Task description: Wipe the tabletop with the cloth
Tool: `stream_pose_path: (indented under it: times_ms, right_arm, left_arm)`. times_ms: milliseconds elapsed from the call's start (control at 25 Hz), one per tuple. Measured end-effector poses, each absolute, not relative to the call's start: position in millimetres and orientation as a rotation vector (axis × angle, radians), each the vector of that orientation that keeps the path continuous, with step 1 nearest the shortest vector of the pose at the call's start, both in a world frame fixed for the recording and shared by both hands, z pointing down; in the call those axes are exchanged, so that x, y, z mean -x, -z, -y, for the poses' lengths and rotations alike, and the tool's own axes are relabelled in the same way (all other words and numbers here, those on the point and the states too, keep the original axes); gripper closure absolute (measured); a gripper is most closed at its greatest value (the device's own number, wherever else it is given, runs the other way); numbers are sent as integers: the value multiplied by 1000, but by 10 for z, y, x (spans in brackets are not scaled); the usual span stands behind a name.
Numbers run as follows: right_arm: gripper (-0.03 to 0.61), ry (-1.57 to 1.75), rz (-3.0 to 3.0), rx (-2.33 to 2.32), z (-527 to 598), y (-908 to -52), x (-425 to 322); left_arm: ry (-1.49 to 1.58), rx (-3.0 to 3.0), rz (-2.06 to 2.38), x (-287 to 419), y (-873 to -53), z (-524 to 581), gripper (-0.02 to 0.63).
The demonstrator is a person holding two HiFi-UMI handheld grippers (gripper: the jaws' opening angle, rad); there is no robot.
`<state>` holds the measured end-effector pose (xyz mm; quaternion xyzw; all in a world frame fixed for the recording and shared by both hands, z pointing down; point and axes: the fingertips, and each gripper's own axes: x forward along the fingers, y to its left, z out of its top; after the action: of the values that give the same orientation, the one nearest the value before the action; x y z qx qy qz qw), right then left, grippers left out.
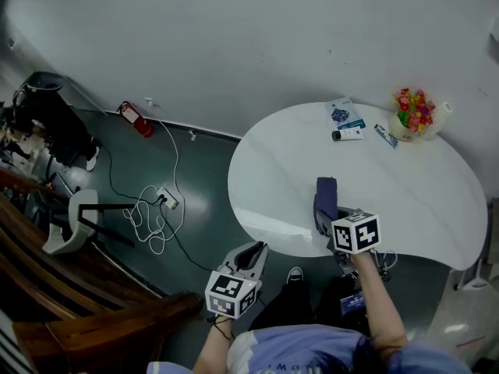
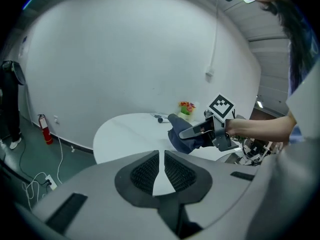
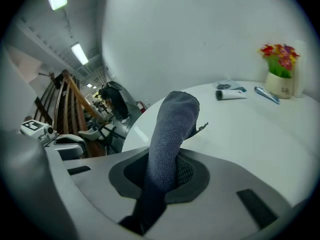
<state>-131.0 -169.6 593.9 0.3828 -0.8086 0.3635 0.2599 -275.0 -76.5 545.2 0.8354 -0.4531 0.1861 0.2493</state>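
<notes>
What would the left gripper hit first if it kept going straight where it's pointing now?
Probably the white table's near edge, straight ahead of the left gripper. The right gripper holding the cloth lies right of that line.

cloth (image 3: 170, 134) hides one pad of right tool (image 3: 166, 171) | packet (image 1: 343, 114) print too small

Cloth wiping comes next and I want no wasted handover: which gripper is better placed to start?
Right. The right gripper clamps the cloth over the tabletop; the left gripper is shut, empty, and hangs beyond the table's edge.
</notes>
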Motion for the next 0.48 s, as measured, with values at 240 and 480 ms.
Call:
stream_pose_path:
  times_ms: [240, 480]
  right_arm:
    - [517, -905, 2274, -746, 1426, -5972, 2532]
    - [518, -861, 2275, -575, 1184, -6193, 3157]
  left_arm:
    - [-456, -2167, 1352, 3207, -5512, 627, 577]
    - [-427, -2152, 1357, 3240, -5526, 517, 577]
